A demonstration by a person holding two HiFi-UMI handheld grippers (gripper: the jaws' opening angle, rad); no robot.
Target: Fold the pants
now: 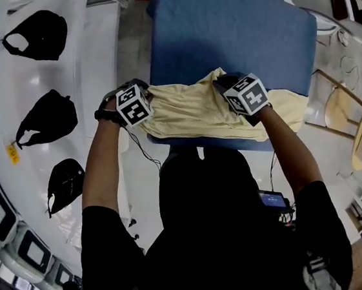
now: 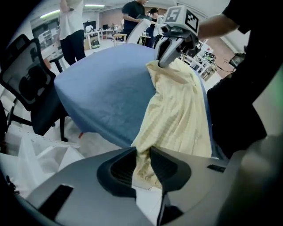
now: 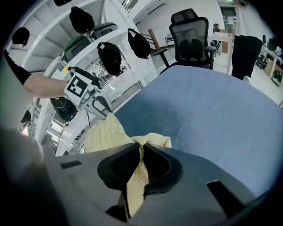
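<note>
Pants (image 1: 193, 110), pale yellow and thin, gathered in soft wrinkles along the near edge of the blue surface (image 1: 233, 31), long axis left to right. Slung loosely between the two grippers, with a further length trailing right past the right one toward the surface's right corner.

Pinched at the left end by the left gripper (image 2: 142, 164), jaws closed on a thick bunch of cloth filling the gap between the pads. Pinched likewise by the right gripper (image 3: 141, 161), jaws nearly together on a thinner fold, a strip of fabric hanging down through them.

Both grippers pointed steeply down, side by side at the near edge, neither nearer the cloth than the other, both already on it. Beyond them, toward the far side, only bare blue surface: room there, probably, for carrying the held edge away from the person and spreading or folding it over.

No waistband or leg plainly visible; too crumpled for naming the held part.
</note>
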